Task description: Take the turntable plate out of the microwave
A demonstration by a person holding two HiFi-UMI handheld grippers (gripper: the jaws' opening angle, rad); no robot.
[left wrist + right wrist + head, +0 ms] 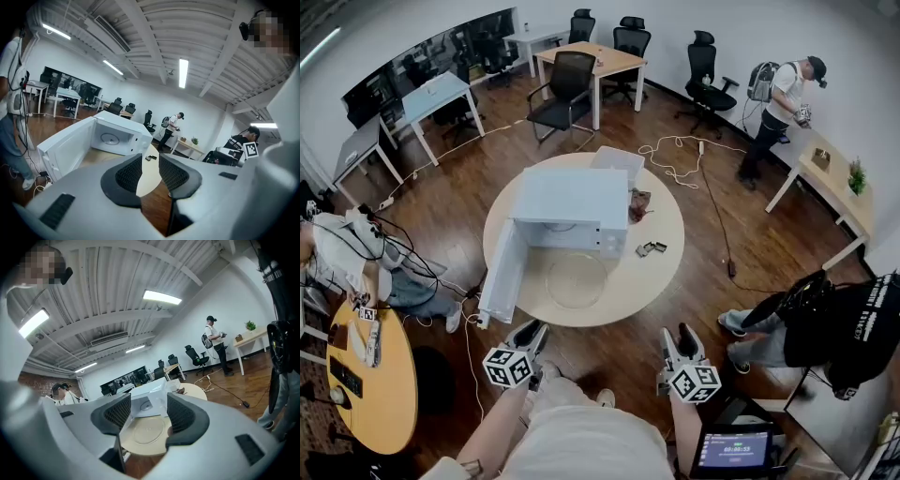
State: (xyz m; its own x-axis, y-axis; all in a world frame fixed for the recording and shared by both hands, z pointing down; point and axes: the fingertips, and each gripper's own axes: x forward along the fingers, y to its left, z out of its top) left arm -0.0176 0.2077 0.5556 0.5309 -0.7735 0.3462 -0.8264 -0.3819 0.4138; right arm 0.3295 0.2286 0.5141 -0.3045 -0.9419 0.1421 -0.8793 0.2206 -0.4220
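Between right jaws shows turntable plate; left, table.

1. Microwave: one.
2. Turntable plate: one.
3. Round tables: two, the pale table and the yellow table.
4. Grippers: two, the left gripper and the right gripper.
5. Bystanders: three, namely a standing person, a seated person in white and a seated person in black.
6. Potted plant: one.
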